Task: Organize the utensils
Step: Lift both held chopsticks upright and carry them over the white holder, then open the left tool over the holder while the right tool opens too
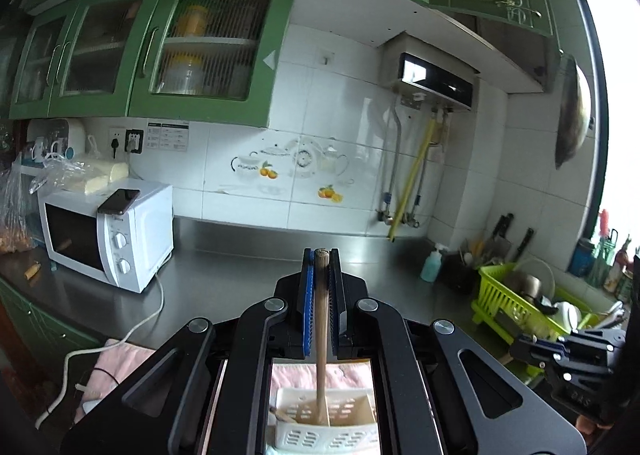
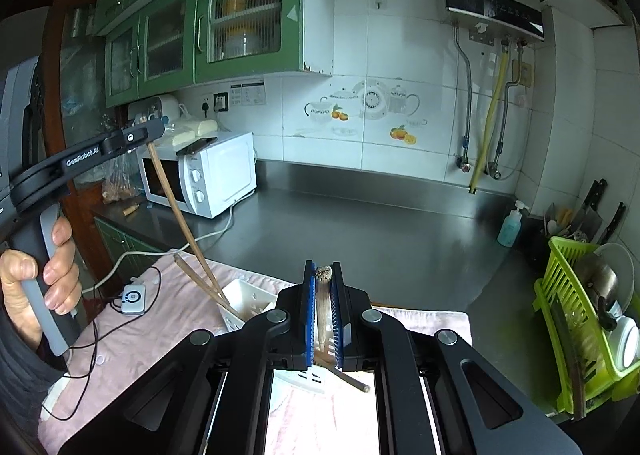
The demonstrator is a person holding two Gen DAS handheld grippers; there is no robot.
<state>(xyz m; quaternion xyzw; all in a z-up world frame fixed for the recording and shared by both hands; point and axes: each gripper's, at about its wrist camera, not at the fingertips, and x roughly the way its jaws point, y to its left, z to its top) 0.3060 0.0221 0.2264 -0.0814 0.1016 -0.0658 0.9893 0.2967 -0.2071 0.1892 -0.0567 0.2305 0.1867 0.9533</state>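
Left gripper (image 1: pixel 321 255) is clamping a wooden chopstick (image 1: pixel 320 335) by its top end, the tip hanging down into the white slotted utensil basket (image 1: pixel 320 439). Right gripper (image 2: pixel 323 269) is pinching a second chopstick (image 2: pixel 323 307) near its butt end. Basket is sitting on a pink cloth (image 2: pixel 160 331) on the steel counter (image 2: pixel 360 223). Another chopstick (image 2: pixel 348 379) is lying on the cloth beneath the right gripper.
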